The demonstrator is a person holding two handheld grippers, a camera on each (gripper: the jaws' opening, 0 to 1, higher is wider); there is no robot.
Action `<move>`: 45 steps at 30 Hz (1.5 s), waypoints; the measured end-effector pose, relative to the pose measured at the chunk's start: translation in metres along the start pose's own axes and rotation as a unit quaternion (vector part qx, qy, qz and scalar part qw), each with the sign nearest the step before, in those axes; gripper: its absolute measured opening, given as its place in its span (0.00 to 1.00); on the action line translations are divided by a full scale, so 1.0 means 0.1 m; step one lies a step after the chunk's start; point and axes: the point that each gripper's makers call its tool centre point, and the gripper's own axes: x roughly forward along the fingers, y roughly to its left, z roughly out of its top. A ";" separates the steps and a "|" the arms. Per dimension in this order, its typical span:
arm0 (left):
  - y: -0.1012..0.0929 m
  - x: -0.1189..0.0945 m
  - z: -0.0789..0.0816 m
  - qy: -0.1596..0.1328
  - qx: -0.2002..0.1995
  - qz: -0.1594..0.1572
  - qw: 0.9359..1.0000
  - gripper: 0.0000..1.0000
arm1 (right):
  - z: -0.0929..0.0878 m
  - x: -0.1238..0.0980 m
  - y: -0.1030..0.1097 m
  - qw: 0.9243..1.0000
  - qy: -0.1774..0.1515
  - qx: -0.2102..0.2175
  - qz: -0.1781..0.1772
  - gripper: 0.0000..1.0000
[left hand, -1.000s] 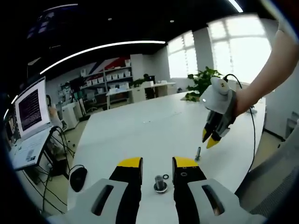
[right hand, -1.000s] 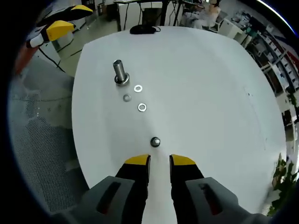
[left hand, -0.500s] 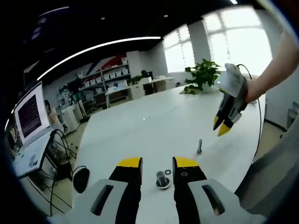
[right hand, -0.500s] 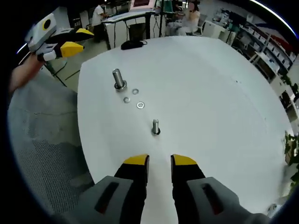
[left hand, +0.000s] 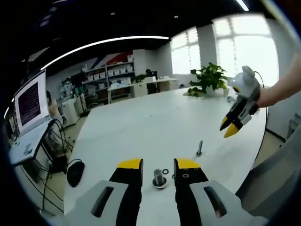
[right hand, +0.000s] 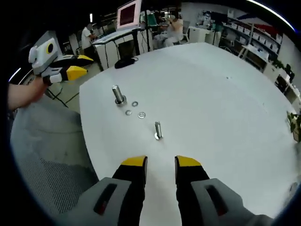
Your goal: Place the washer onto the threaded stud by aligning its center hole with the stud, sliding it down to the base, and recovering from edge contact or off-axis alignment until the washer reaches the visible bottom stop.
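White tabletop [right hand: 225, 117] in an open office carried all the hardware, and I took the large threaded stud [right hand: 118, 94] as my reference for position. That stud stood upright on its base near the table edge. Three washers lay flat just beside it on the side toward the smaller bolt: one washer [right hand: 135, 103] closest, a second washer [right hand: 128, 112] and a third washer [right hand: 141, 115] a little further out. None was on the stud, and none touched it as far as I could tell. A smaller bolt [right hand: 158, 130] stood upright beyond the washers, apart from them.

I held the right gripper [right hand: 161, 163] above the table, back from the smaller bolt, its jaws a narrow gap apart and nothing between them. In the left gripper view, the left gripper [left hand: 158, 165] hovered over the large stud [left hand: 159, 177], which showed between the jaw tips, again with a modest gap and nothing gripped. From the right gripper view, the left gripper [right hand: 75, 66] sat off past the table edge, beyond the stud.

My assessment: the task had not started in earnest; the step in hand was approach, ahead of any pickup. The next move would call for lowering one gripper onto a washer, pinching its thin rim off the flat surface, then carrying it level over the stud top so the hole meets the thread squarely.
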 end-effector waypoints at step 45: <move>0.02 -0.16 0.57 -0.111 -0.070 -0.005 0.991 0.29 | 0.83 0.35 0.16 0.992 0.099 -0.062 -0.045 0.26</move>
